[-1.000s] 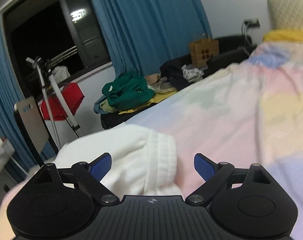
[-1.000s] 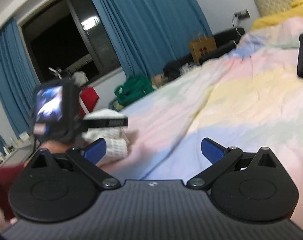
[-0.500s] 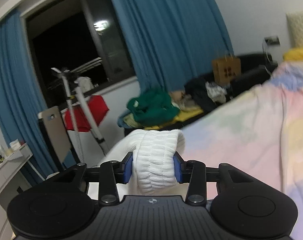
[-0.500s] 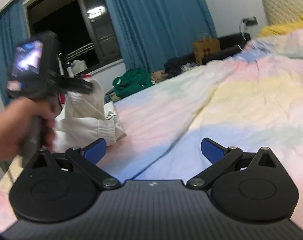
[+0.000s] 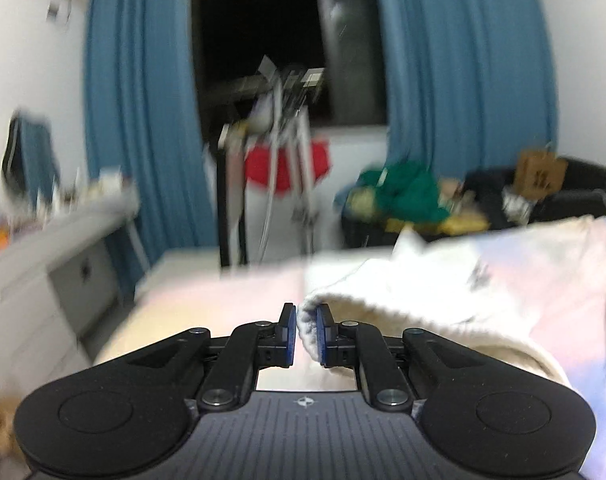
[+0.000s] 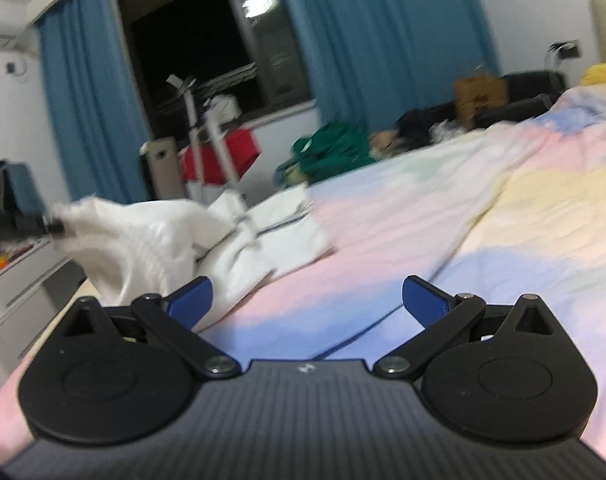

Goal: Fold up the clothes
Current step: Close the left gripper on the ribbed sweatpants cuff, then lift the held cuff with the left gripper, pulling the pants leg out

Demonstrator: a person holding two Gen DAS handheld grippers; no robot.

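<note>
A white garment point(image 6: 163, 240) lies bunched near the left foot edge of the bed; it also shows in the left wrist view point(image 5: 403, 288). My left gripper point(image 5: 303, 334) is shut on a ribbed edge of the white garment and holds it stretched to the left; it appears in the right wrist view point(image 6: 51, 226) at the far left. My right gripper point(image 6: 307, 300) is open and empty, low over the pastel bedspread point(image 6: 483, 220), just right of the garment.
A pile of green and dark clothes point(image 6: 331, 148) lies beyond the bed. A drying rack with a red item point(image 5: 287, 160) stands by the window. A white desk with drawers point(image 5: 63, 256) is at the left. A brown paper bag point(image 6: 479, 94) sits far back.
My left gripper closed on the garment's ribbed edge, then swung left, pulling the cloth out toward the bed's left edge. My right gripper stayed open and shifted slightly.
</note>
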